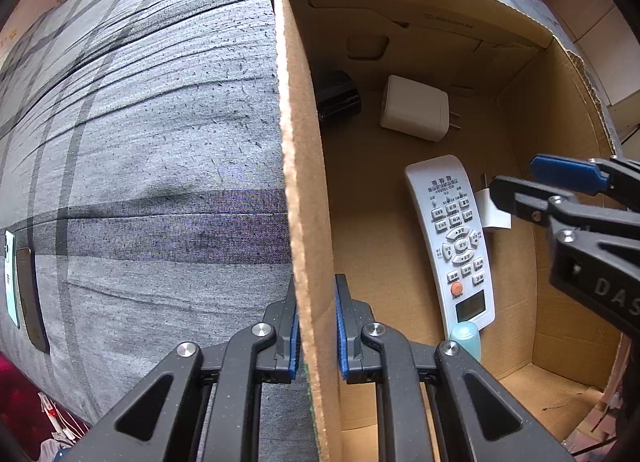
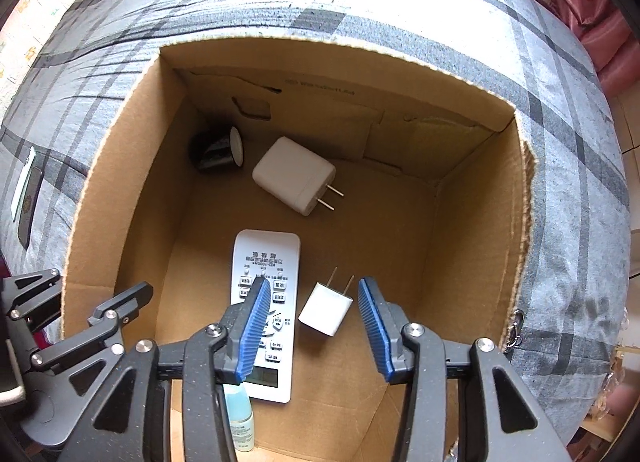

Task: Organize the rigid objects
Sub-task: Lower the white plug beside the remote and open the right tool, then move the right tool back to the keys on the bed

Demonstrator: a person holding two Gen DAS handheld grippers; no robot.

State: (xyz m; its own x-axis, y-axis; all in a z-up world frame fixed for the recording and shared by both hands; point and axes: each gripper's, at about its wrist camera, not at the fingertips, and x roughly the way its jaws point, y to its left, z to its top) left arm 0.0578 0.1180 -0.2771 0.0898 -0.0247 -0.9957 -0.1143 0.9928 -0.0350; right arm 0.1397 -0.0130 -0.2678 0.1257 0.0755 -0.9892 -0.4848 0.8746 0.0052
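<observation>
Left gripper (image 1: 317,326) pinching box (image 1: 304,166) wall. My right gripper (image 2: 312,326) spread wide over small plug (image 2: 326,308), remote (image 2: 266,302) beside; bottle (image 2: 239,418) under finger.

2 chargers (image 2: 295,173) (image 2: 326,312), 1 remote (image 2: 267,302), 1 bottle (image 2: 239,418)

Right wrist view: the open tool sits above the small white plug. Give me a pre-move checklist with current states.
1. Right tool open, nothing held: ok.
2. Small white two-prong plug adapter free between the fingers, lying on the floor of the brown cardboard box: ok.
3. Left tool astride the box's left wall; firm clamp: cannot tell.
4. White remote control with grey buttons lies beside the small plug, partly under the right tool's left finger; snag risk: not ok.
5. Large white charger block and black cylindrical object apart from the tool, at the far end: ok.
</observation>
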